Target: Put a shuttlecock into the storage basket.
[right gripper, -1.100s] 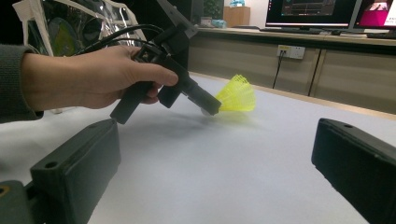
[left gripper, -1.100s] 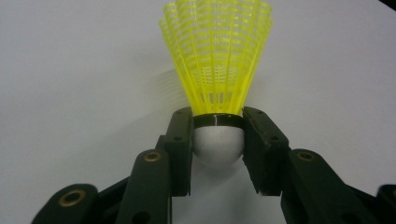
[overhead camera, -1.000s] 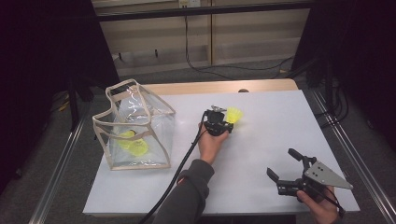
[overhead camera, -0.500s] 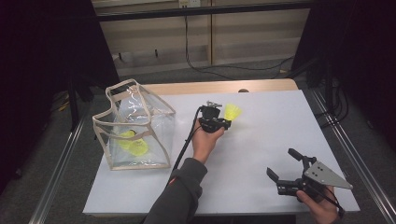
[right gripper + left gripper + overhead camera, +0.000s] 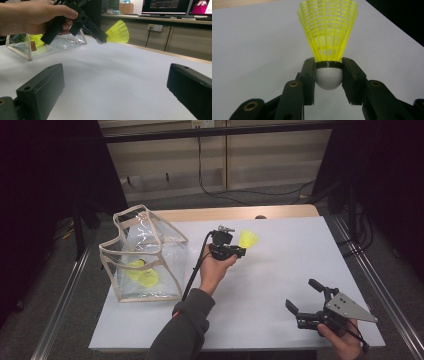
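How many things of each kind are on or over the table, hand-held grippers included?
Yellow shuttlecocks: 3, one in the left hand-held gripper, two in the bag
Clear bag: 1
Hand-held grippers: 2, the right empty
Total: 6

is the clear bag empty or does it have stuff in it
Not empty. Through the clear bag wall, yellow shuttlecocks show lying at its bottom. How many, the pictures do not settle.

White table (image 5: 280,285), clear bag (image 5: 142,257) with yellow shuttlecocks (image 5: 142,275) inside, monitors (image 5: 165,6) behind
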`<state>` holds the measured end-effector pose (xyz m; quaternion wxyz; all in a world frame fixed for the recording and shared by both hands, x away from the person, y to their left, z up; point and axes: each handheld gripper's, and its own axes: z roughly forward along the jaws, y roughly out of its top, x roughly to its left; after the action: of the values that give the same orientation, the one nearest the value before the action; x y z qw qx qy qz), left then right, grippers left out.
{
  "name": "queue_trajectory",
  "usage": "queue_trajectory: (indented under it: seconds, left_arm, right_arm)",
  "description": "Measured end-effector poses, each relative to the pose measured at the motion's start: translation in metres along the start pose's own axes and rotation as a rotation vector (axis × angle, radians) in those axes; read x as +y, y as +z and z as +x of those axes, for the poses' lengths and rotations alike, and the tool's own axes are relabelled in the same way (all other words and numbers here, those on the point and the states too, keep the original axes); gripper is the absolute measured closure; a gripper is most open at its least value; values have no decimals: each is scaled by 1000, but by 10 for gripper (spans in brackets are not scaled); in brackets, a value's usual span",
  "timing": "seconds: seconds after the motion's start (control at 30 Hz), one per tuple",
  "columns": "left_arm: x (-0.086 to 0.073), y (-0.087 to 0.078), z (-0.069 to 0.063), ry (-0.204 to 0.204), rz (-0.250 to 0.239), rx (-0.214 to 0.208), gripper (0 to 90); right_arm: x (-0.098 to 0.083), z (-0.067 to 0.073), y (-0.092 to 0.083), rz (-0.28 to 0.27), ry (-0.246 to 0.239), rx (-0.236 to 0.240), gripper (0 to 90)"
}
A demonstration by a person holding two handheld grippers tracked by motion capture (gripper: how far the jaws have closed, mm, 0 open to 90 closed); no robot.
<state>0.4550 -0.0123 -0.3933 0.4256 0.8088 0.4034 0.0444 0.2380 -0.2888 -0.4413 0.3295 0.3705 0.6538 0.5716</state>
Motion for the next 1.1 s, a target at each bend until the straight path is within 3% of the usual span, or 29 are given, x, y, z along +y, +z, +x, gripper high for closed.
queue_trajectory:
  seconds: [0.57, 0.77, 1.1]
  left_arm:
    - [7, -25, 2, 23, 32, -24, 649]
    - [10, -32, 4, 12, 32, -44, 649]
    - [13, -42, 3, 42, 41, -43, 649]
  right_arm:
    - [0, 0, 0, 2, -2, -2, 12]
    - [0, 0, 0, 2, -2, -3, 11]
    - [0, 0, 1, 6, -2, -2, 11]
